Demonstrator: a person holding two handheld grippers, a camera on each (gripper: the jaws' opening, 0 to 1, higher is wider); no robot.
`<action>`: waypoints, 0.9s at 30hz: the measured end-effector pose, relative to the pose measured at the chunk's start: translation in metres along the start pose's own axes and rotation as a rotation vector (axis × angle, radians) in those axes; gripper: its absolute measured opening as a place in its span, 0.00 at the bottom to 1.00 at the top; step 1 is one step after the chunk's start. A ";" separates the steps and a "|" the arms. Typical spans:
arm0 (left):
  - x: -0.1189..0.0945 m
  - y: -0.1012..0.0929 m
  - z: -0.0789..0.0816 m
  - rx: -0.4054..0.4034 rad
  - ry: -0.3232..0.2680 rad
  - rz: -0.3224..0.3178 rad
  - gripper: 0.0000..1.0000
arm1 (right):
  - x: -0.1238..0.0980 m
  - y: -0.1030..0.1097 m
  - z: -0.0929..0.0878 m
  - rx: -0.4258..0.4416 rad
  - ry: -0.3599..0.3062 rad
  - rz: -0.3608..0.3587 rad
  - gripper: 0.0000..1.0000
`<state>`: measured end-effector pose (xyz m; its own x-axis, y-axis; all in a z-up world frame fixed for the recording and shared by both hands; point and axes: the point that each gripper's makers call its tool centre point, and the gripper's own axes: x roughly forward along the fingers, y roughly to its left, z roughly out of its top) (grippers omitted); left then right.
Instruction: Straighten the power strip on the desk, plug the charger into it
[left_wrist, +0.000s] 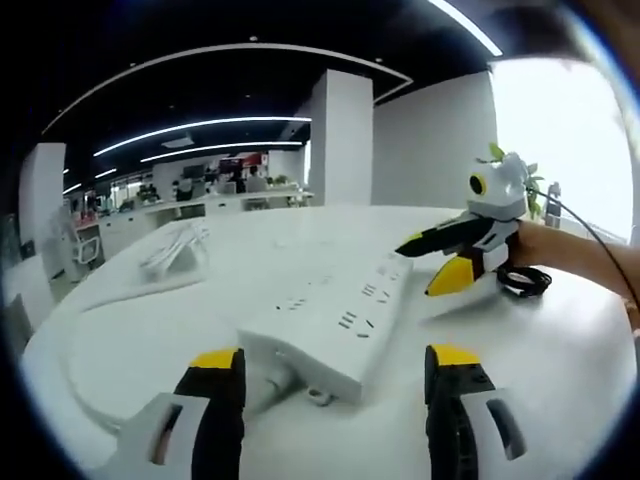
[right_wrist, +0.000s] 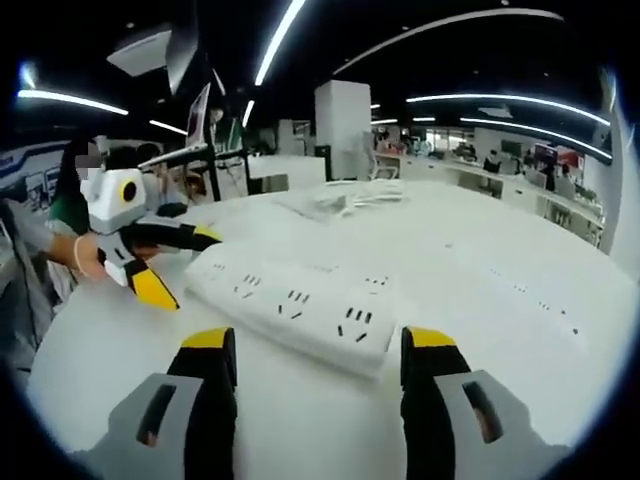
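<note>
Power strip lying flat mid-desk, both your grippers released.

The white desk spans each view; the power strip lies centre frame, just beyond your left gripper, jaws apart; your right gripper is likewise released; a coiled black cable sits at the right edge.
</note>
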<state>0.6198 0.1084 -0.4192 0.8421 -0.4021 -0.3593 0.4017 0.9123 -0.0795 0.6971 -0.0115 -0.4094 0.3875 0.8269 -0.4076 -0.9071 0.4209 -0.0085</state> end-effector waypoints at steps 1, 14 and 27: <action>0.000 0.000 0.000 0.005 0.002 -0.001 0.71 | 0.001 0.000 -0.001 0.002 0.004 0.002 0.65; 0.003 0.001 -0.002 0.031 0.018 -0.002 0.62 | 0.002 0.008 -0.007 0.026 0.021 -0.004 0.64; 0.004 0.003 -0.002 0.049 0.026 0.013 0.60 | 0.003 0.007 -0.007 0.035 0.015 -0.027 0.62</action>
<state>0.6239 0.1099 -0.4224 0.8379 -0.3880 -0.3838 0.4090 0.9121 -0.0291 0.6910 -0.0088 -0.4166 0.4093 0.8093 -0.4213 -0.8899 0.4561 0.0117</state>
